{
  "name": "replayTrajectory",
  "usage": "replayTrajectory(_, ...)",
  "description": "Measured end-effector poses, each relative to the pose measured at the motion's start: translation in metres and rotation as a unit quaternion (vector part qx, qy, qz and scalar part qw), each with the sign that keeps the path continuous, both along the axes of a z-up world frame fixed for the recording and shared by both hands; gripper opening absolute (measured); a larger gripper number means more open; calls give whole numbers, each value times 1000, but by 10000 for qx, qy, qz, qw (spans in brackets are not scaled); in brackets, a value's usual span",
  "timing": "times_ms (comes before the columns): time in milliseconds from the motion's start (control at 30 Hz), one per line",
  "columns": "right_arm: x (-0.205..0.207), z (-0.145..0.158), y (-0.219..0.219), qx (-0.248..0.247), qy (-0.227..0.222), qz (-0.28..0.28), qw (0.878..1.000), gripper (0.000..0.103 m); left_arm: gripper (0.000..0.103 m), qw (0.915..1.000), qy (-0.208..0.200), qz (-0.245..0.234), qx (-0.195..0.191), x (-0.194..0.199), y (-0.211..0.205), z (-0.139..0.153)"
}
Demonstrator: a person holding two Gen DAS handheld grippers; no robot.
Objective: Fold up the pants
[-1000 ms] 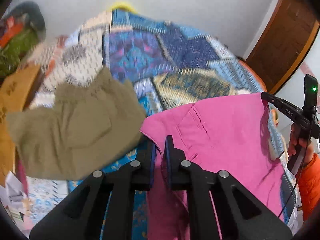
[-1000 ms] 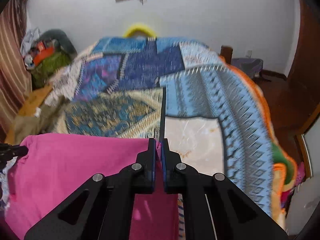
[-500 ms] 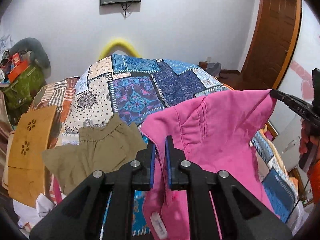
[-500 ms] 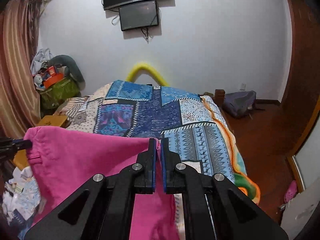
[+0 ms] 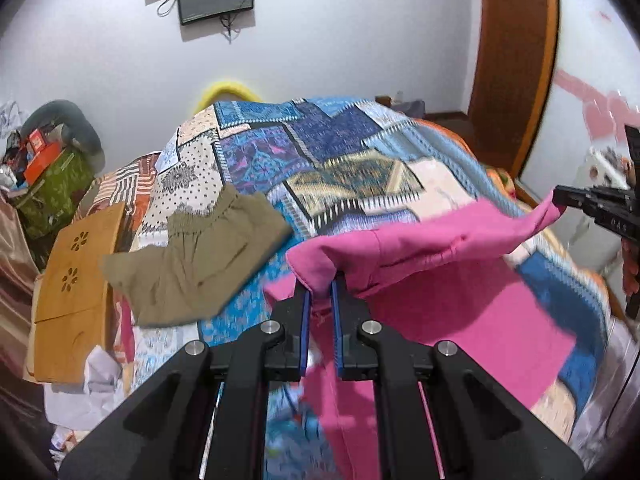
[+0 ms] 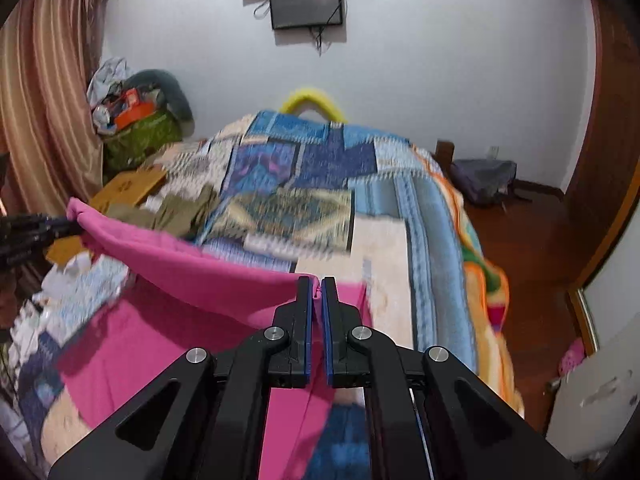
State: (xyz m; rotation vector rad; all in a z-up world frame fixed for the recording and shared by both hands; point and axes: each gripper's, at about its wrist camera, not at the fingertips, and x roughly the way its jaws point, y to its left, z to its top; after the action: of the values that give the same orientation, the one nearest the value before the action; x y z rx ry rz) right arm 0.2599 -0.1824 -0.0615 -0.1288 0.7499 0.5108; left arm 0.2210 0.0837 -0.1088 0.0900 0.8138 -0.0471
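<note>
Bright pink pants [image 5: 440,248] hang stretched between my two grippers above the patchwork bedspread [image 5: 320,152]. My left gripper [image 5: 320,280] is shut on one corner of the pink fabric. My right gripper [image 6: 317,284] is shut on the opposite corner of the pink pants [image 6: 192,276]. In the left wrist view the right gripper [image 5: 560,198] shows at the far right, clamping the fabric. In the right wrist view the left gripper [image 6: 76,226] holds the far left corner. The lower part of the pants droops onto the bed.
Olive-green shorts [image 5: 196,264] lie on the left side of the bed, with a wooden lap tray [image 5: 76,272] beside them. Bags and clutter [image 6: 136,120] pile up by the curtain. A screen [image 6: 306,4] hangs on the wall; a wooden door [image 5: 516,60] stands at right.
Both grippers have lifted and pulled back with the pink pants; the stretched edge now hangs lower in view over the bed, showing more of the room and wall.
</note>
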Motion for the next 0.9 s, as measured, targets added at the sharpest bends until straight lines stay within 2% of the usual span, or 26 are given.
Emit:
replayTrajectory(100, -20, -17, -6, 68, 262, 12, 9996, 4, 9, 9998, 130, -68, 156, -22, -8, -15)
replayTrajectory(367, -63, -68, -18, -60, 891, -67, 9960, 4, 9, 9979, 637, -31, 64, -57, -4, -50)
replayTrajectory(500, -79, -85, -20, -334, 1011, -172, 9942, 7, 9, 9976, 683, 77, 71, -68, 6, -49)
replayTrajectory(567, -83, -88, -20, -567, 1054, -225, 9926, 12, 11, 9978, 655, 83, 100, -70, 9, -42)
replayTrajectory(600, -85, -87, -20, -677, 1028, -242, 9921, 14, 19, 9978, 644, 76, 140, -71, 9, -39)
replayTrajectory(633, -87, -85, -20, -741, 986, -246, 9921, 18, 34, 9977, 640, 54, 208, -71, 8, -35)
replayTrajectory(667, -92, -83, -21, -765, 946, -244, 9923, 27, 43, 9977, 615, 8, 275, -71, 6, -31)
replayTrajectory(700, -94, -78, -21, -783, 883, -229, 9928, 33, 56, 9979, 541, -48, 341, -72, 2, -27)
replayTrajectory(733, -97, -75, -22, -775, 827, -228, 9933, 46, 61, 9981, 477, -95, 386, -73, -1, -24)
replayTrajectory(767, -100, -70, -22, -751, 737, -229, 9942, 55, 63, 9978, 439, -180, 458, -73, -7, -21)
replayTrajectory(833, -105, -58, -19, -629, 577, -213, 9961, 64, 66, 9962, 463, -370, 631, -71, -19, -19)
replayTrajectory(900, -105, -51, -14, -496, 556, -155, 9971, 65, 69, 9925, 517, -631, 911, -68, -34, -22)
